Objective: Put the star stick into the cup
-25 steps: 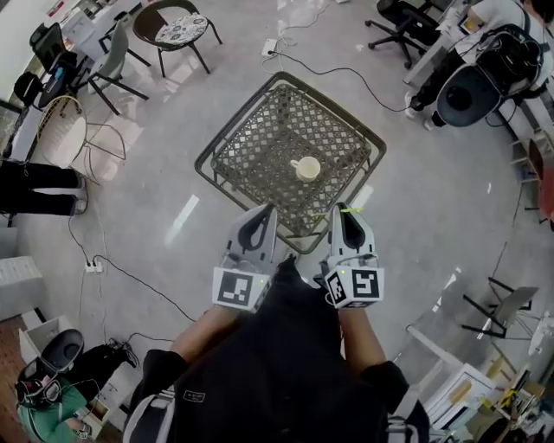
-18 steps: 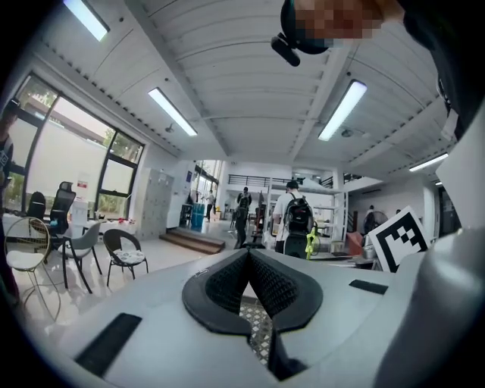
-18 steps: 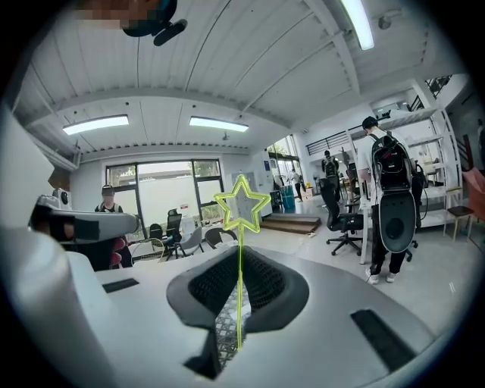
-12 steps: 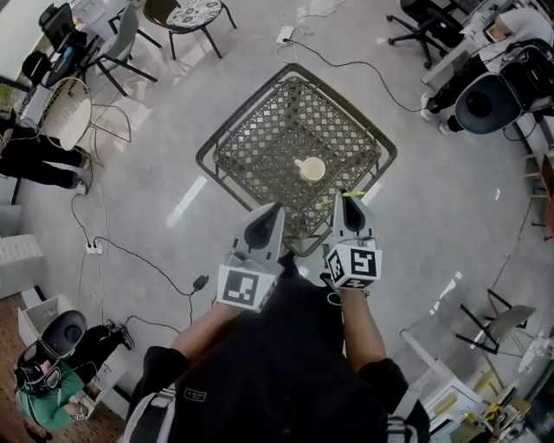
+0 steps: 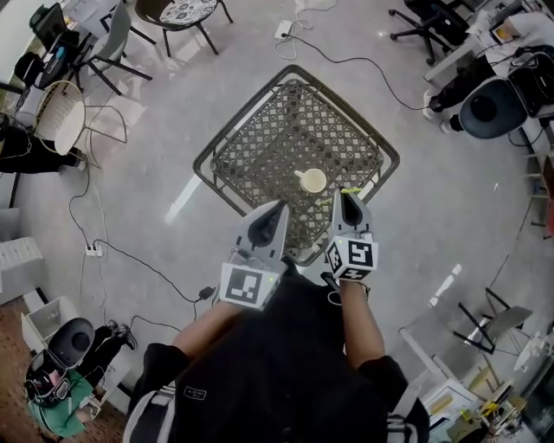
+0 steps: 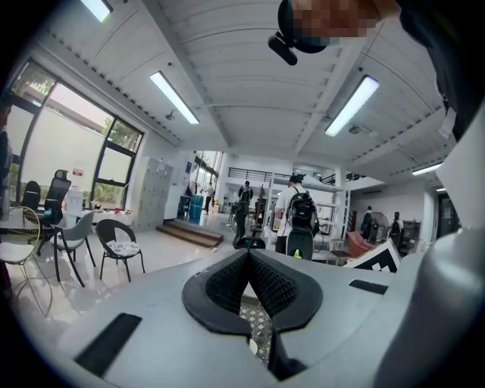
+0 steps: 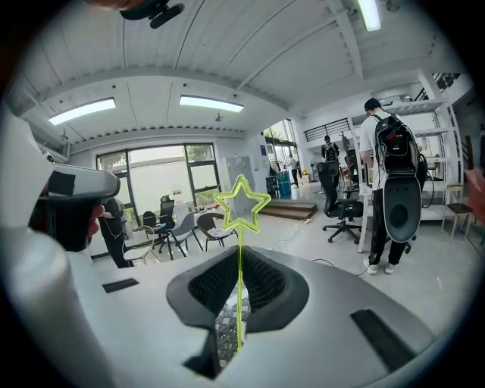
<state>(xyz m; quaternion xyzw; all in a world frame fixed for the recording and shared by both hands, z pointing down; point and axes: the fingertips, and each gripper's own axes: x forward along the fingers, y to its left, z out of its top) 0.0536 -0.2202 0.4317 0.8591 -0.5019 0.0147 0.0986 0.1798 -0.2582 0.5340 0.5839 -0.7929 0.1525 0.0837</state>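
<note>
Jaws of your right gripper [image 7: 239, 267] are pressed together on the thin stem of the star stick [image 7: 241, 206]. The stem stands upright between the pads, and the yellow-green outlined star rises above the tips. In the head view the right gripper [image 5: 348, 199] points at the wire table, with the stick's green end [image 5: 351, 190] just to the right of the cup [image 5: 312, 181] and not inside it. Your left gripper [image 5: 274, 212] sits on the cup's near-left side. Its own view shows the left gripper [image 6: 248, 261] with its pads meeting at the tips and nothing between them.

The cup is pale, open-topped and upright, with a small handle on its left, and it stands alone near the middle of the wire table [image 5: 260, 130]. That table is a dark square of open lattice mesh with a raised rim, turned corner-on to you. Around it lies a glossy grey floor [image 5: 156, 199]. Beyond the cup, a black cable [image 5: 346, 60] snakes across the floor. To the cup's far left are a round chair with a patterned cushion [image 5: 180, 10] and a white wire chair [image 5: 62, 125]. To the cup's far right, someone stands wearing a backpack [image 7: 388, 151].
</note>
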